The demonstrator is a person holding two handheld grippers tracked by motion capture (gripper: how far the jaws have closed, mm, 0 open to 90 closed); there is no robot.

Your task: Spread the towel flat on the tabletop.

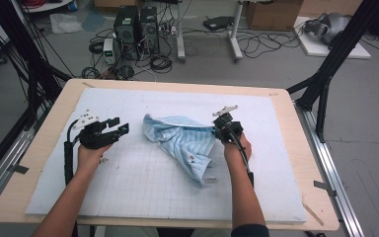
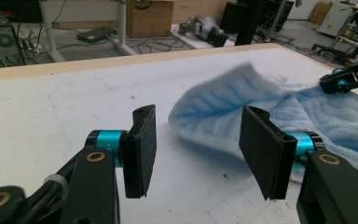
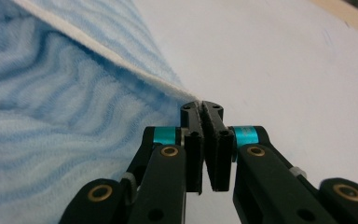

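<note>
Step in hand looks like spreading/folding the blue striped towel, which is lying bunched mid-mat on the white mat. Right gripper is pinching the towel's white-hemmed edge, jaws closed tight on the corner in the right gripper view. Left gripper is sitting w/ jaws apart, nothing between them, aimed at the towel's near lobe but apart from it. Next move, I'd judge: left needs to advance and clamp that lobe so both ends can be pulled out. Towel's underside folds are hidden; the small tag is too small to read
</note>
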